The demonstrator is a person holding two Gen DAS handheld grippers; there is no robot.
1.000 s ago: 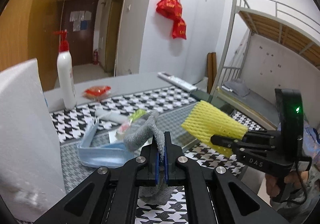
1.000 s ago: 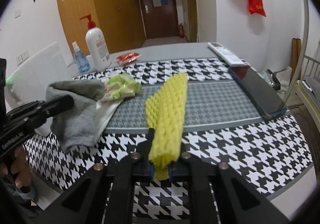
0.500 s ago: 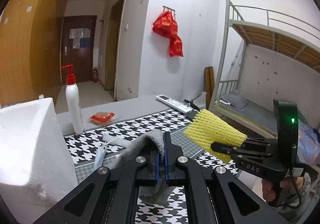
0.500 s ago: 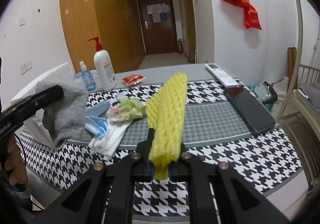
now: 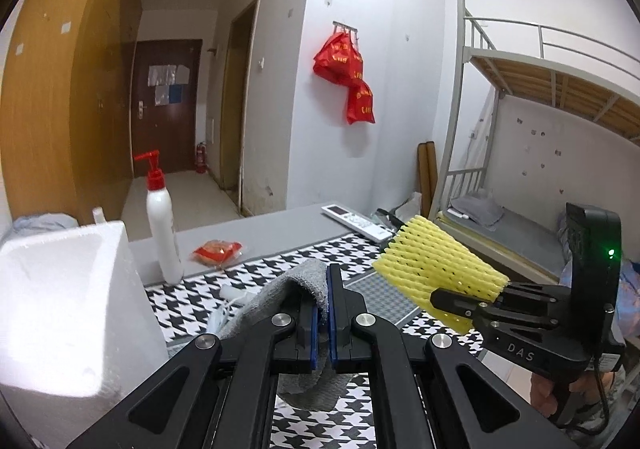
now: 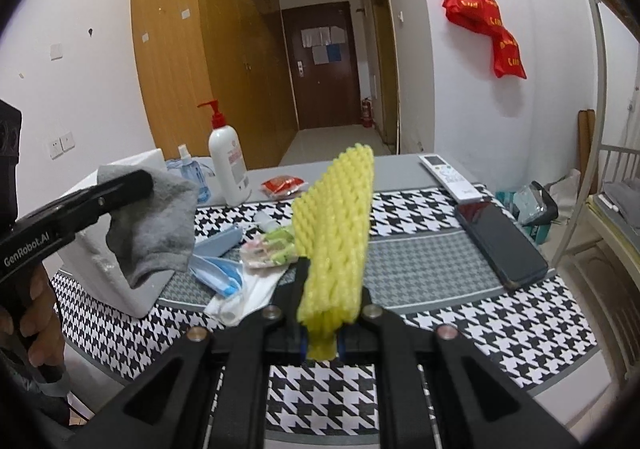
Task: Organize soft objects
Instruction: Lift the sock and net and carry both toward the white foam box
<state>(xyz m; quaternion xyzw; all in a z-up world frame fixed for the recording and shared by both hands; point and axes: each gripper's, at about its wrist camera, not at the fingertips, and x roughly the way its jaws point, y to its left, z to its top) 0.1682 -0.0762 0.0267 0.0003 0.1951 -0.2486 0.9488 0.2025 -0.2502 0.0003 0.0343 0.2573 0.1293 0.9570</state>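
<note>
Right now your left tool is clamped on the grey sock, which hangs limp over the left edge of the table, and your right tool pinches the base of the yellow foam fruit net, its long axis running up and away from you toward the frame's centre. The likely drop spot, the white foam box, fills the lower left of the left wrist view, just beside the sock. So your left hand looks nearer; the net is farther right of the box.
</note>
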